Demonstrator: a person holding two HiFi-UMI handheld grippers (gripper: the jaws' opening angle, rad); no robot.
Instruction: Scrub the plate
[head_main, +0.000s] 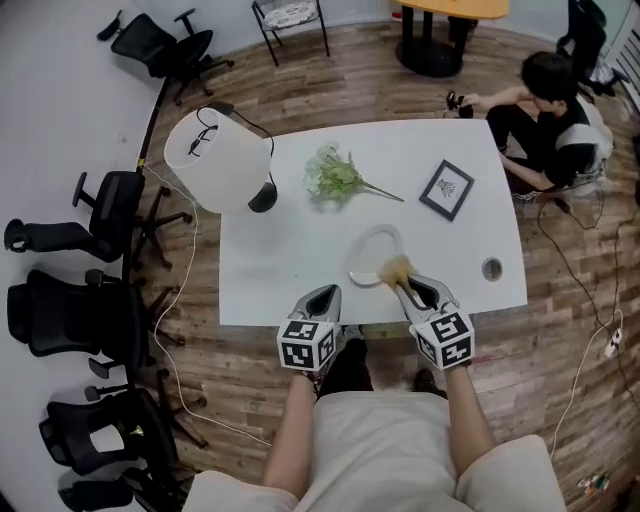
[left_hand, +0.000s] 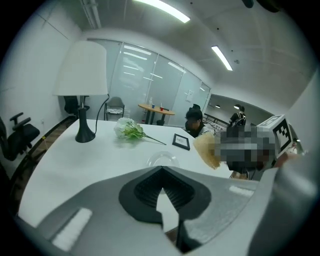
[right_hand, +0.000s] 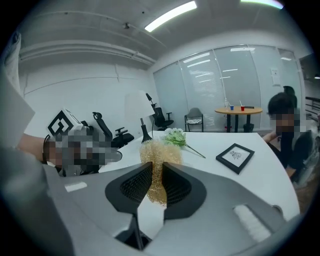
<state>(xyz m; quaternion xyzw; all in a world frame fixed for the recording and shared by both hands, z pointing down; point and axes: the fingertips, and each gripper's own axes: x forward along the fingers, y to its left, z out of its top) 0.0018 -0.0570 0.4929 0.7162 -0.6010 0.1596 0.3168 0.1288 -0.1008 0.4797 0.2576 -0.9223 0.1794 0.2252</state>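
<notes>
A clear glass plate (head_main: 370, 243) (left_hand: 162, 160) lies on the white table (head_main: 290, 260), near its front edge. My right gripper (head_main: 405, 283) (right_hand: 154, 167) is shut on a golden wire scrubber (head_main: 397, 268) (right_hand: 159, 157) (left_hand: 207, 149). The scrubber hangs in the air over the plate's near right rim. My left gripper (head_main: 325, 293) (left_hand: 161, 169) is at the table's front edge, left of the plate. Its jaw tips meet and nothing is between them.
On the table stand a white lamp (head_main: 215, 158), a bunch of artificial flowers (head_main: 335, 177) and a black picture frame (head_main: 447, 188). A round cable hole (head_main: 491, 268) sits near the right edge. A person (head_main: 545, 110) sits on the floor at far right. Office chairs (head_main: 70, 310) crowd the left.
</notes>
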